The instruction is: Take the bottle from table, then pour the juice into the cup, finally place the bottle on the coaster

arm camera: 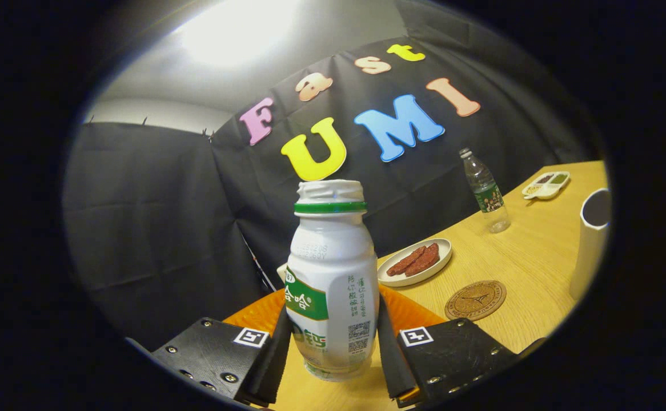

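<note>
A: Item one, the bottle [333, 285]?

B: White plastic, green band under the neck, green label, cap off. It is sitting upright between the two fingers [273, 357] of the gripper [333, 359], with its base showing just above the wooden table [533, 257]; whether it is resting on the top or raised clear of it, I cannot tell.

A: Jaws?

B: Both are pressing on the bottle's lower sides, one on each flank, so they are clamped on it.

A: Item two, directly behind?

B: An orange round object [407, 311] is showing on either side of the bottle, just beyond the fingers. What it is I cannot tell.

A: Item three, the coaster [475, 299]?

B: Round, brown, patterned, lying flat on the table ahead of the right finger, nothing on it.

A: Item four?

B: A white oval plate [439, 250] is holding reddish-brown strips of food, just beyond the coaster.

A: The cup [590, 251]?

B: Tall, white, standing upright at the far right, well apart from the bottle.

A: Remainder?

B: A clear water bottle [486, 193] is standing farther back near the wall, and a small divided dish [545, 185] is lying beyond it.
</note>
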A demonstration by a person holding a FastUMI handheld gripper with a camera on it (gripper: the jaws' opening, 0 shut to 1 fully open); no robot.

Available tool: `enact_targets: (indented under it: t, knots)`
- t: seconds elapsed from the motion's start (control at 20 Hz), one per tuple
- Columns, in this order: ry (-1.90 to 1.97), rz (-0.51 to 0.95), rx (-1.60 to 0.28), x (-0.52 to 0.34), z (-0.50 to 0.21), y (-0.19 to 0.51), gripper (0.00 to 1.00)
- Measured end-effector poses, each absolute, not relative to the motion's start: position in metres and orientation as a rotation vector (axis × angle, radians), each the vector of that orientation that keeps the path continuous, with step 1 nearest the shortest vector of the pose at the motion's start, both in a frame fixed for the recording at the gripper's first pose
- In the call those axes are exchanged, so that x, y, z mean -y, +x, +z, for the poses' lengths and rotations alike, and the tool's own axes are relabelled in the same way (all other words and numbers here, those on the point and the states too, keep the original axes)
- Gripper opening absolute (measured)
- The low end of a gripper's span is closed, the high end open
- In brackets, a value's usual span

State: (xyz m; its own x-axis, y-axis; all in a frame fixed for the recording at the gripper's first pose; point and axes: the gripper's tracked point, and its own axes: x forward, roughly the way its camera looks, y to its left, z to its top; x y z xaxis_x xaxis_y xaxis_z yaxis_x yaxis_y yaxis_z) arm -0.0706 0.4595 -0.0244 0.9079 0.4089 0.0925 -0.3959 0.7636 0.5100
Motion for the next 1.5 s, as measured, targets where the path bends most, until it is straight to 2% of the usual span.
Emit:
enact_targets:
  t: [0.55,1.5]
  knots:
    - [1.010,0.326,0.071,-0.389,0.003,-0.047,0.67]
    - [1.375,0.113,0.147,-0.316,-0.006,-0.062,0.67]
